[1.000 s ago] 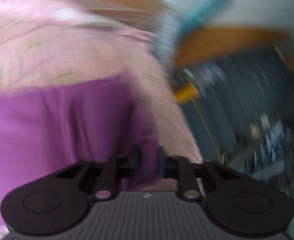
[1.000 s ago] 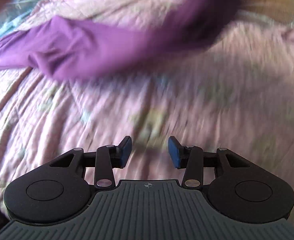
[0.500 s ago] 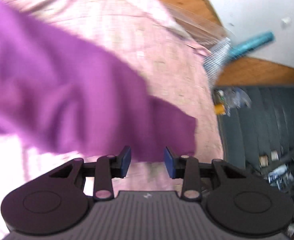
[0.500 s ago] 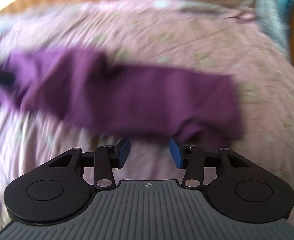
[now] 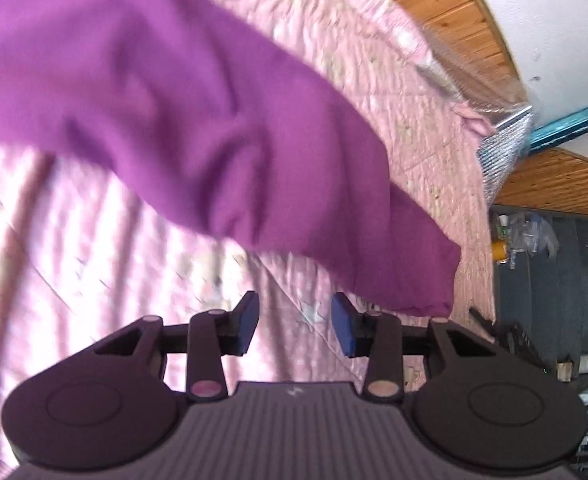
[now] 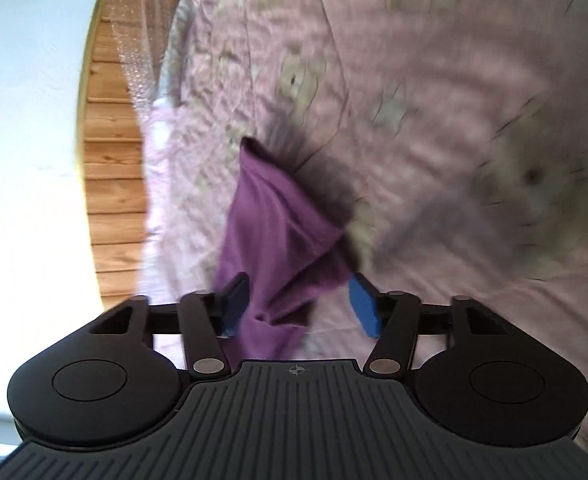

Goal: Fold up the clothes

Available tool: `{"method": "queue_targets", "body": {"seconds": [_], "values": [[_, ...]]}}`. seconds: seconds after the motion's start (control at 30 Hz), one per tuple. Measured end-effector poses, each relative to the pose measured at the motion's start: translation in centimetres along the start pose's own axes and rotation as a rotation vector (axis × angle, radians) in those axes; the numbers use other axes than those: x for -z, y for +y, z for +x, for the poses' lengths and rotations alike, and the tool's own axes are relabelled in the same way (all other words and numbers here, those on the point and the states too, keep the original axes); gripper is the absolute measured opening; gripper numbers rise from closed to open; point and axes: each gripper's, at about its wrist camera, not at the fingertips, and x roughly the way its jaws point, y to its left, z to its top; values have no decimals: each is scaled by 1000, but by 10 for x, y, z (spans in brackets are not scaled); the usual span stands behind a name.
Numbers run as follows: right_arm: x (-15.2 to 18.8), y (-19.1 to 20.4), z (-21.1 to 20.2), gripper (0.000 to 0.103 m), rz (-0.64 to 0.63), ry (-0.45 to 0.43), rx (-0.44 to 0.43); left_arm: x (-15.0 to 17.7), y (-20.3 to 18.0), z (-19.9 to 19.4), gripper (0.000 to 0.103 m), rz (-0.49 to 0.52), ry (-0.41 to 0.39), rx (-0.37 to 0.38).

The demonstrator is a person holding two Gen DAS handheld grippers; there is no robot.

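A purple garment (image 5: 174, 120) lies stretched across a pink quilted bedspread (image 5: 94, 264), its narrow end reaching the bed's right edge. My left gripper (image 5: 295, 324) hovers just short of that end, its jaws opening, with only quilt between the blue pads. In the right wrist view a bunched end of the purple garment (image 6: 278, 220) runs down between the jaws of my right gripper (image 6: 299, 306). Those jaws are opening wide. The cloth hangs beside the left pad, while the right pad (image 6: 363, 306) stands clear of it.
Wooden panelling (image 5: 453, 4) and a white wall (image 5: 565, 20) border the bed. Clear plastic wrap (image 5: 489, 92) and a teal object (image 5: 569, 124) sit at the bed's corner. Dark flooring with clutter (image 5: 553, 264) lies past the bed's right edge.
The left gripper let go of the purple cloth and its jaws spread. The right gripper rolled over, swung to the garment's bunched end, and its jaws widened around it.
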Motion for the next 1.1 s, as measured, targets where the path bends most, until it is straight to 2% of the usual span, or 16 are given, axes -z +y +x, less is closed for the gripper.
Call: {"method": "queue_targets", "body": {"seconds": [0.1, 0.13, 0.2, 0.3, 0.4, 0.47, 0.57, 0.63, 0.67, 0.73, 0.77, 0.83, 0.87, 1.0, 1.07, 1.1], "values": [[-13, 2, 21, 67, 64, 18, -74, 1, -16, 16, 39, -26, 20, -21], [-19, 6, 26, 67, 49, 13, -83, 1, -22, 17, 39, -24, 15, -23], [-29, 17, 34, 9, -2, 17, -87, 2, -31, 17, 39, -13, 6, -36], [-39, 37, 19, 6, -113, -39, -74, 2, -41, 10, 39, 4, -13, -70], [-51, 50, -6, 5, -226, -144, -29, 4, -29, -8, 39, -23, -44, -93], [-61, 50, -9, 5, -311, -150, 57, 5, -17, -15, 39, -57, -57, -116], [-62, 46, 4, 6, -377, -94, 146, 6, 1, -21, 39, -110, -71, -152], [-59, 48, 5, 17, -463, -128, 223, 6, 13, -28, 39, -147, -90, -181], [-58, 49, 2, 34, -466, -155, 237, 6, 21, -36, 40, -172, -114, -191], [-58, 53, -5, 40, -478, -222, 272, 4, 42, -57, 41, -220, -170, -223], [-58, 56, -8, 50, -488, -263, 294, -1, 55, -72, 42, -223, -196, -259], [-55, 65, -14, 52, -541, -314, 354, -12, 80, -103, 42, -224, -247, -336], [-51, 75, -14, 52, -600, -314, 368, -23, 93, -121, 44, -184, -262, -403], [-30, 120, -11, 52, -877, -291, 400, -93, 136, -176, 54, 165, -210, -664], [-13, 151, 9, 52, -1079, -203, 377, -135, 155, -191, 57, 360, -148, -738], [-2, 166, 21, 52, -1175, -150, 366, -154, 163, -193, 60, 443, -115, -731]]}}
